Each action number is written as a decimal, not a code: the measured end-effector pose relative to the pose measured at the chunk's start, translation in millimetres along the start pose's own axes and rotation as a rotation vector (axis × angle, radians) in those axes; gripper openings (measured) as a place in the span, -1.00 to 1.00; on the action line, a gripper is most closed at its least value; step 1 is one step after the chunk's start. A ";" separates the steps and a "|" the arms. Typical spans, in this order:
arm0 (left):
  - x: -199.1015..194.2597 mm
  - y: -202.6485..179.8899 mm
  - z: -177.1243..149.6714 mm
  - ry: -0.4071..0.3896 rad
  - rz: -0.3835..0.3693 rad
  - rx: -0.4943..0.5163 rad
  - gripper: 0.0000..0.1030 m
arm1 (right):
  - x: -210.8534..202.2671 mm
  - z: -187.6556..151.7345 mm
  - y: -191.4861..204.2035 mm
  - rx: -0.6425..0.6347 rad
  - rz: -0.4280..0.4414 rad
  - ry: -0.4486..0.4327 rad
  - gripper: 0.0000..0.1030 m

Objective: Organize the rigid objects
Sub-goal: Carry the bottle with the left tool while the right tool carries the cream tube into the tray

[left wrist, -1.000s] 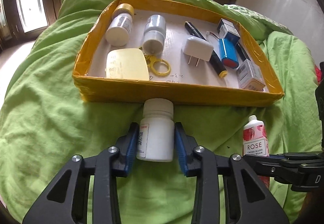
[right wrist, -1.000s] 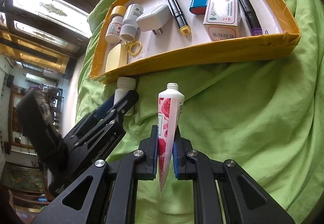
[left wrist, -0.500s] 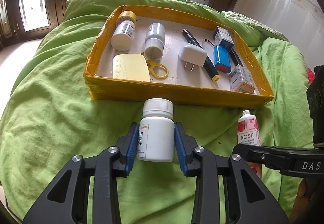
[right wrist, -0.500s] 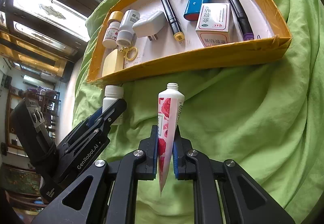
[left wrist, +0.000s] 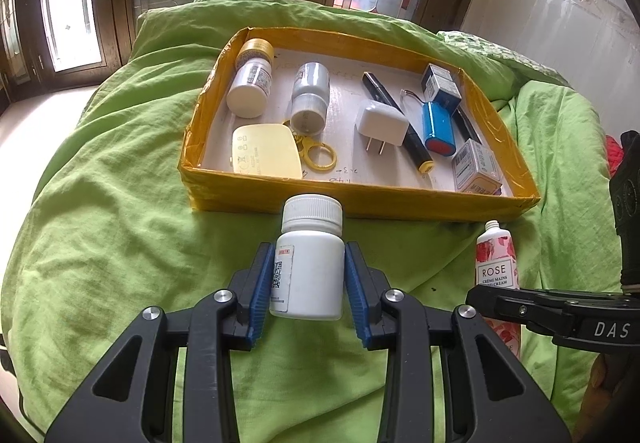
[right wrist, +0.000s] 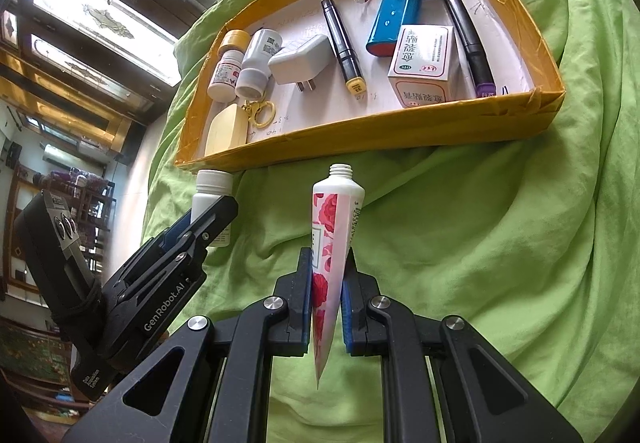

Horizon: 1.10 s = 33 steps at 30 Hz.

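1. Your left gripper is clamped on a white pill bottle, blue pads pressing both of its sides, cap pointing to 12 o'clock.
2. Your right gripper pinches a rose hand cream tube by its flat lower half, open threaded neck toward 12 o'clock; in the left wrist view the tube shows at 3 o'clock.
3. Both held items hang over the green bedsheet, short of the yellow tray.
4. Farther out at 12 o'clock, the tray holds a cream card and gold key ring near its front wall, a white charger plug, a blue battery pack and a small carton.
5. Toward the tray's far wall lie two small bottles side by side.
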<state>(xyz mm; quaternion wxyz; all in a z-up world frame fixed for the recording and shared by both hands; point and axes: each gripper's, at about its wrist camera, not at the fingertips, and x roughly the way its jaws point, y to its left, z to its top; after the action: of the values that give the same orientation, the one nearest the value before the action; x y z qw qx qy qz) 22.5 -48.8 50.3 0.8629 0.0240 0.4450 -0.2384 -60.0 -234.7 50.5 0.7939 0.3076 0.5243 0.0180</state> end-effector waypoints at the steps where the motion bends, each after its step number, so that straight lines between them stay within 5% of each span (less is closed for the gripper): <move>1: -1.0 -0.3 0.0 -0.002 -0.002 0.001 -0.37 | -0.6 0.3 0.0 0.000 0.000 -0.002 -0.79; 27: -7.1 -7.1 3.5 -0.001 -0.093 -0.013 -0.37 | -53.9 44.3 -4.4 0.014 -0.011 -0.215 -0.79; 33: -6.2 -10.8 4.1 0.000 -0.102 -0.003 -0.37 | -26.0 71.8 9.0 0.023 0.135 -0.076 -0.79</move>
<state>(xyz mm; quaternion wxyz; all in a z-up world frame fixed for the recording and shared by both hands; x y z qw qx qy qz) 17.9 -56.9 59.4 0.8495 0.0001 0.4461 -0.2816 -8.5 -270.3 95.1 0.8065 0.3520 0.4720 0.0538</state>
